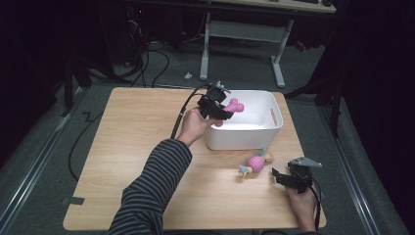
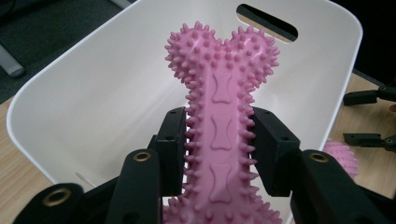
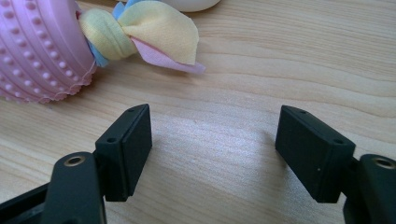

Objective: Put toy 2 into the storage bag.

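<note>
From the high view, my left gripper (image 1: 219,108) sits over the near-left corner of the white bin (image 1: 274,129), with the pink spiked bone toy (image 1: 234,106) sticking out past its fingers above the bin's inside. My striped sleeve (image 1: 156,181) runs up from the bottom edge to that hand. My right gripper (image 1: 283,177) rests low on the wooden counter (image 1: 132,147) near its right front, fingers spread apart with nothing between them. A pink ball toy with cloth tails (image 1: 256,163) lies on the counter just in front of the bin's near wall, a little to the left of the right gripper and apart from it.

In the left gripper view, my fingers (image 2: 173,154) are pressed against both sides of the bone toy (image 2: 222,116), clamped on its narrow shaft. The knobbed end stands up past the fingers, and the white bin (image 2: 93,107) lies behind and below it, its handle slot at the far wall. Off to the right I see part of the ball toy (image 2: 343,156) on the counter.

In the right gripper view, my fingers (image 3: 128,149) stand wide open above bare wood, holding nothing and touching nothing. The ball toy (image 3: 42,51) lies ahead to the left, its yellow, blue and pink cloth tails spread on the counter, clear of the fingers.
</note>
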